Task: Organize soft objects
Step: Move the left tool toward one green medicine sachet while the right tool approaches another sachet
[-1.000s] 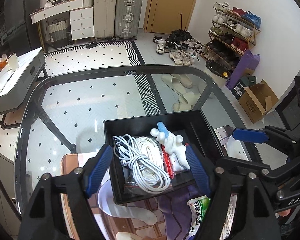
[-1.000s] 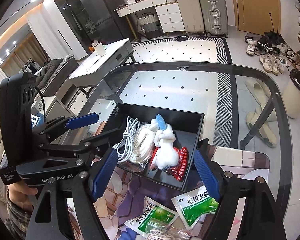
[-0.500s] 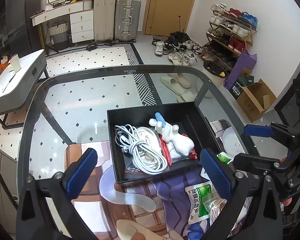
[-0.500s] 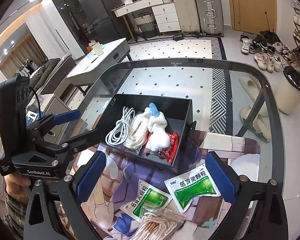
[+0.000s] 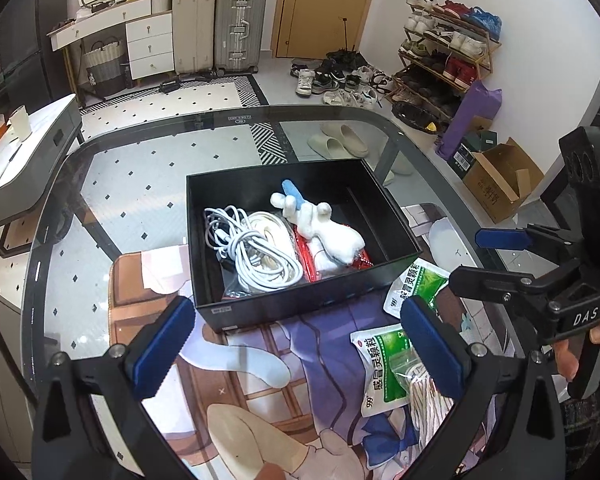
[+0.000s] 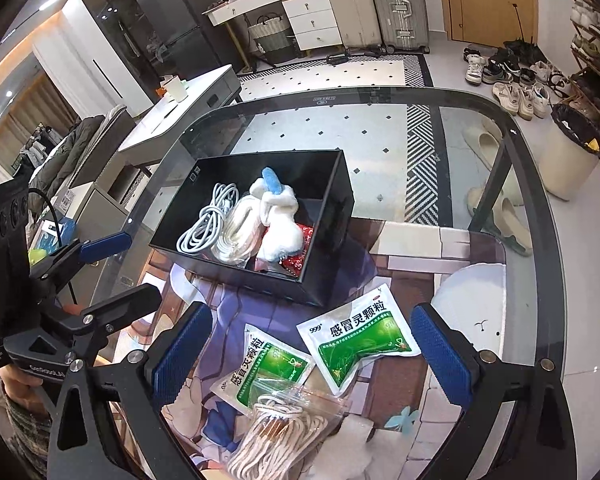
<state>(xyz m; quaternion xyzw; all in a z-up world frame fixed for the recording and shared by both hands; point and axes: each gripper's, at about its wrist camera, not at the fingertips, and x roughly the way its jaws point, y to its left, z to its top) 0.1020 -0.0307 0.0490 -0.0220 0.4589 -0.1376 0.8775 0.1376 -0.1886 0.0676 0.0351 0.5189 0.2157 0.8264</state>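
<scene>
A: From the left wrist view, where does everything sit?

B: Take the black box [image 5: 300,240] as the landmark. It stands on the glass bench [image 5: 148,184], partly on a printed mat [image 5: 260,360]. Inside it, a white plush toy [image 5: 324,228] with a blue ear lies toward the right, on top of a red packet [image 5: 306,256]; a coil of white cable [image 5: 256,244] lies on the left side of the box.

A: And the left tool?

B: The left tool [image 5: 296,344] has its jaws spread wide, with nothing between them. It hovers just on the near side of the box. To the right of the box lie two green sachets, one [image 5: 416,280] touching its near right corner, the other [image 5: 380,372] nearer the camera. The right tool [image 5: 488,264] shows at the right edge, also gaping and empty.

A: Now the right wrist view?

B: The box [image 6: 328,240] again, farther off. The plush toy [image 6: 278,216] lies in its right part, the cable [image 6: 208,220] on the left. On the near side of the box, on the mat [image 6: 380,248], lie both green sachets [image 6: 360,336] [image 6: 268,368], and nearer still a clear bag of cream cord [image 6: 284,432]. The right tool [image 6: 312,352] stands wide above those, holding nothing. The left tool [image 6: 116,276] is left of the box, spread open.
</scene>
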